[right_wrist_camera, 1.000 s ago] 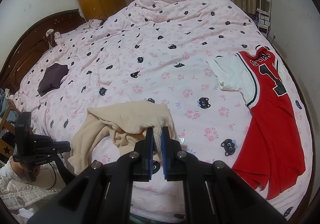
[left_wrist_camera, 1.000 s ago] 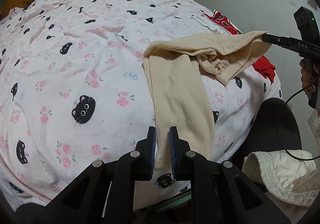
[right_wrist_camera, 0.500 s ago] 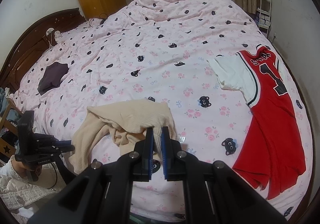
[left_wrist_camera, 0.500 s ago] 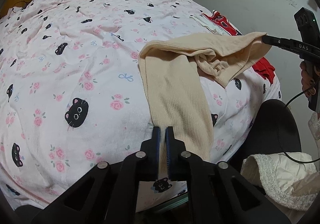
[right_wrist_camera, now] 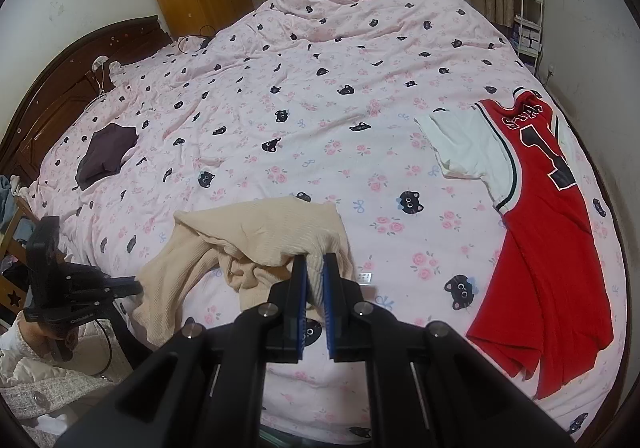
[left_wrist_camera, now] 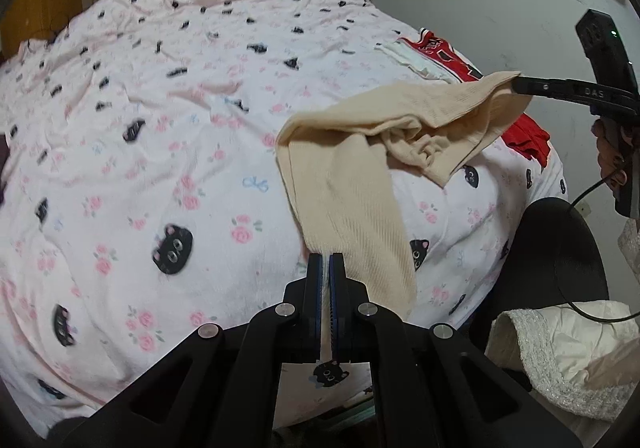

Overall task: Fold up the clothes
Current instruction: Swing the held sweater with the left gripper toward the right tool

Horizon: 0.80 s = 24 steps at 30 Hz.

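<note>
A beige ribbed knit garment (left_wrist_camera: 352, 184) lies bunched near the front edge of the bed; it also shows in the right wrist view (right_wrist_camera: 256, 236). My left gripper (left_wrist_camera: 329, 268) is shut on one end of it, a long ribbed sleeve or hem. My right gripper (right_wrist_camera: 314, 268) is shut on the opposite edge and holds that corner lifted off the bed. In the left wrist view the right gripper (left_wrist_camera: 520, 86) pinches the raised corner at the right. In the right wrist view the left gripper (right_wrist_camera: 132, 286) grips the fabric at the lower left.
The bed has a pink quilt (right_wrist_camera: 320, 88) with black cat faces. A red and white jersey (right_wrist_camera: 540, 208) lies flat at the right. A dark folded garment (right_wrist_camera: 106, 154) lies far left. A black chair (left_wrist_camera: 556, 260) and a white jacket (left_wrist_camera: 568, 352) stand beside the bed.
My left gripper has closed on the beige sleeve end, which lay between open jaws a second ago. The right gripper keeps its hold; the garment has shifted slightly.
</note>
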Motion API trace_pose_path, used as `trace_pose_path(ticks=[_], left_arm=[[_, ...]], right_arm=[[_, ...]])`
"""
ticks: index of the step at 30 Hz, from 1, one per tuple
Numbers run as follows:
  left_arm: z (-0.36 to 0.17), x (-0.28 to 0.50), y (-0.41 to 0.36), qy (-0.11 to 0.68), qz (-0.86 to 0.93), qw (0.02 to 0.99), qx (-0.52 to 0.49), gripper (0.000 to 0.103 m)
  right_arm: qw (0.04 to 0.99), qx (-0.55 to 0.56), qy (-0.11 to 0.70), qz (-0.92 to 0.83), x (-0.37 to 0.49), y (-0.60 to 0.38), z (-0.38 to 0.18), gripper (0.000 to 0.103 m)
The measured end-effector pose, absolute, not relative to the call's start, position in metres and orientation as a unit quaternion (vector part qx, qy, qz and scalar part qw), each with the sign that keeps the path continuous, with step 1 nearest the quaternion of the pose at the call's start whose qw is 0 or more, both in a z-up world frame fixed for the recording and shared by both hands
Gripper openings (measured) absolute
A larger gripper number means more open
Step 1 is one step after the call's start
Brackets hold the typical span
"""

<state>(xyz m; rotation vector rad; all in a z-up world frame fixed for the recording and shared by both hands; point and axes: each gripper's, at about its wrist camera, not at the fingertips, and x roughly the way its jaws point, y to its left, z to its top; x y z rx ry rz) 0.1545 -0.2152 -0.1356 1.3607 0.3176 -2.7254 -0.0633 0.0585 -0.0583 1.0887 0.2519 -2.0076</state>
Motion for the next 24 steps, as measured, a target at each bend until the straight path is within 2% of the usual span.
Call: trace_pose_path(ticks=[6,12,16,24], left_arm=[[-0.093,0.156,-0.200,0.041,-0.913,0.048,0.402,0.002],[-0.074,0.154,-0.150,-0.132,-0.917,0.063,0.372,0.002],[-0.076,0.151,-0.151,-0.160,-0.911,0.084,0.371,0.002],[-0.065,0.144,-0.256,-0.166,-0.891,0.200,0.371,0.002]], right_arm=[[0.409,0.432,0.098,-0.798,-0.065,0.061,-0.059,0.008],[0.408,0.430,0.096,-0.800,-0.065,0.062,-0.057,0.008],[0.405,0.429,0.092,-0.802,-0.068,0.065,-0.055,0.008],[0.410,0.424,0.083,-0.803,-0.072,0.060,-0.049,0.008]])
